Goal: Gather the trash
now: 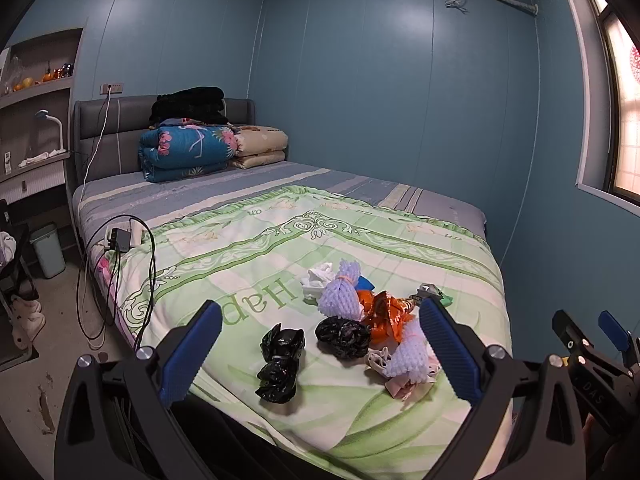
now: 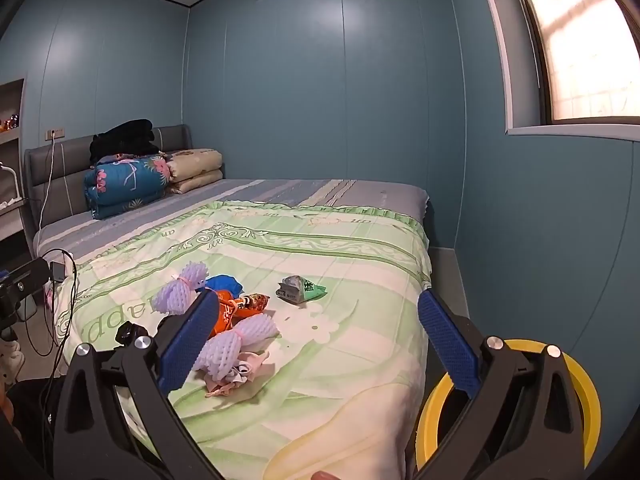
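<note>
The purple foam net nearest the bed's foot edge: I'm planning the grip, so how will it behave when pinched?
The purple foam net looks like soft open mesh, so it will probably squash and weigh little. Tied at the waist, it likely holds together. It lies on crumpled paper, which may drag along.

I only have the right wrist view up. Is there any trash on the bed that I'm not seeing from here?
Observer: Yes. The left wrist view shows two crumpled black plastic bags on the green quilt, nearer the left gripper.
Operator: Anything else hidden behind the foam nets?
Observer: A crumpled white wrapper lies just beyond the far purple foam net.
Operator: Is there a bin besides the yellow ring beside me?
Observer: A pale waste bin stands on the floor left of the bed.
Operator: Is the left gripper holding anything?
Observer: No, its jaws stand wide open and empty.
</note>
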A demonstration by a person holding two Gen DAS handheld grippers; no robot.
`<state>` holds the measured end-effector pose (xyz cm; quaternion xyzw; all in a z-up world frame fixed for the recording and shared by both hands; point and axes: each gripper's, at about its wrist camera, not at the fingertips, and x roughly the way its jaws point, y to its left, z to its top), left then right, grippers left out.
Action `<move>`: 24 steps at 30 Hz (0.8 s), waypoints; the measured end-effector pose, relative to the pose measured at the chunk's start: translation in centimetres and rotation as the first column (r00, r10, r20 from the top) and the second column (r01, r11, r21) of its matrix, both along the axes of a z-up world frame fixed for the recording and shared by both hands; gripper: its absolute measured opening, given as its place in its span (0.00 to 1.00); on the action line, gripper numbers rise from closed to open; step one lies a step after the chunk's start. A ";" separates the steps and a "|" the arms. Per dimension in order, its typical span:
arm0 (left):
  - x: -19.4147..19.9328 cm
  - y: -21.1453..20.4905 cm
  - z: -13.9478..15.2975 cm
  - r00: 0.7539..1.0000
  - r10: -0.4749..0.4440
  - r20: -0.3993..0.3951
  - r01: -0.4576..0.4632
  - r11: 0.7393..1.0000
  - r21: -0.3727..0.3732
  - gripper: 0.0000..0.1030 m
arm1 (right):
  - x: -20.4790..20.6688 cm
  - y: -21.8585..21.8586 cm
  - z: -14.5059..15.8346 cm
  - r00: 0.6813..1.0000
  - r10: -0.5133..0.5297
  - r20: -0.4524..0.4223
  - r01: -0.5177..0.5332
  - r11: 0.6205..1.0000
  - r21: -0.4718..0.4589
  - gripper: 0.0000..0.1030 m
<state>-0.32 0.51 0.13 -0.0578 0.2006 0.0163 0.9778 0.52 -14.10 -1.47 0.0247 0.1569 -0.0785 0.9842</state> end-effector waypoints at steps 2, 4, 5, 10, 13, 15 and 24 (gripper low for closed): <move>0.0 0.0 0.1 1.000 0.001 0.003 -0.001 1.000 0.005 0.93 | 0.0 0.0 0.0 1.000 -0.005 0.001 0.005 1.000 -0.003 0.92; -0.1 -0.3 0.1 1.000 0.003 0.007 -0.003 1.000 0.010 0.93 | 0.0 0.0 -0.1 1.000 -0.006 0.001 0.006 1.000 -0.003 0.92; -0.1 -0.3 0.1 1.000 0.004 0.008 -0.004 1.000 0.011 0.93 | 0.0 0.0 -0.1 1.000 -0.007 0.001 0.007 1.000 -0.003 0.92; -0.3 -0.4 0.2 1.000 0.004 0.014 -0.004 1.000 0.016 0.93 | 0.0 -0.1 -0.1 1.000 -0.008 -0.003 0.008 1.000 0.000 0.92; -0.4 -0.4 0.3 1.000 0.005 0.018 -0.005 1.000 0.019 0.93 | 0.0 0.0 -0.1 1.000 -0.005 -0.005 0.005 1.000 0.000 0.92; -0.3 -0.3 0.4 1.000 0.003 0.019 -0.004 1.000 0.019 0.93 | 0.1 -0.1 -0.1 1.000 -0.006 -0.005 0.006 1.000 -0.002 0.92; -0.1 -0.2 0.7 1.000 0.005 0.024 -0.005 1.000 0.024 0.93 | 0.1 -0.1 -0.2 1.000 -0.003 -0.006 0.003 1.000 0.000 0.92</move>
